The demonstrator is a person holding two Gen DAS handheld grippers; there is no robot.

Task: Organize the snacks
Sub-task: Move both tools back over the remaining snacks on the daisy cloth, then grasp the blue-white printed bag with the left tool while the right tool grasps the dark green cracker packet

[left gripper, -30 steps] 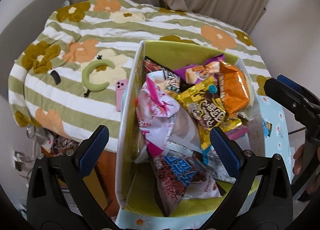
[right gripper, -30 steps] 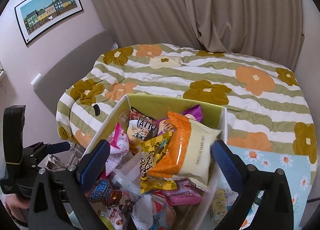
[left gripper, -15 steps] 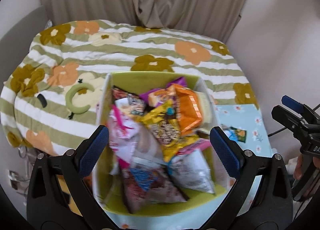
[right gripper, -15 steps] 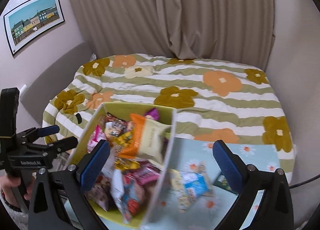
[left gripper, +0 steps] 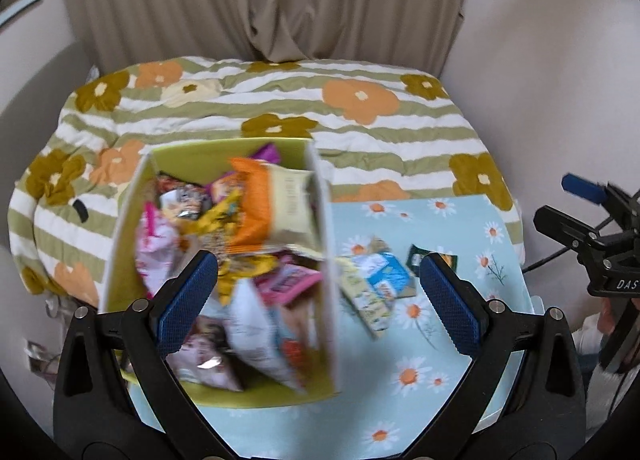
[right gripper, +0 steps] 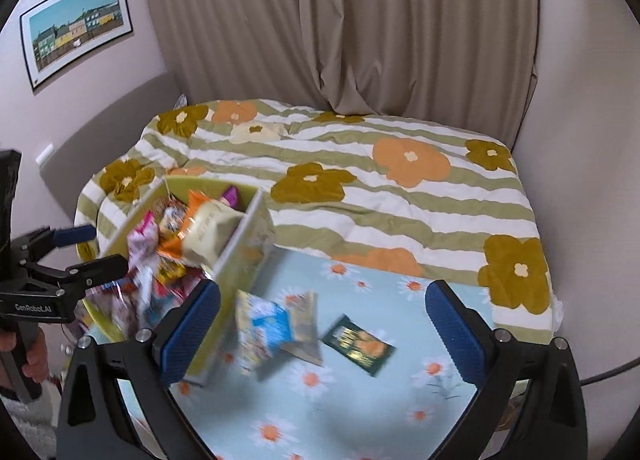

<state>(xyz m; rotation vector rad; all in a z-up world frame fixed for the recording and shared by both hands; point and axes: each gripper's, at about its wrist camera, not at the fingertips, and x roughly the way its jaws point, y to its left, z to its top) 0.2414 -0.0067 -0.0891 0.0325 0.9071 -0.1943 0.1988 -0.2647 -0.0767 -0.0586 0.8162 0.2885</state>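
Observation:
A green-lined box (left gripper: 326, 280) (right gripper: 244, 244) full of snack packets stands on a light blue daisy tablecloth (left gripper: 432, 376) (right gripper: 360, 404). An orange and cream bag (left gripper: 276, 203) (right gripper: 208, 227) lies on top of the pile. To the box's right lie a blue and yellow packet (left gripper: 376, 280) (right gripper: 264, 324) and a small dark green packet (left gripper: 420, 260) (right gripper: 358, 344). My left gripper (left gripper: 318, 300) is open and empty, above the box's right side. My right gripper (right gripper: 322, 332) is open and empty, above the loose packets. Each gripper also shows at the edge of the other view.
Behind the table is a bed with a green-striped floral quilt (left gripper: 360, 99) (right gripper: 400, 187). Beige curtains (right gripper: 360, 19) hang behind it. A framed picture (right gripper: 76, 27) is on the left wall. A cable (right gripper: 608, 376) runs at the right.
Both grippers have pulled back and moved to the right. The box now sits lower left in both views, and the tablecloth with the loose packets has come into view.

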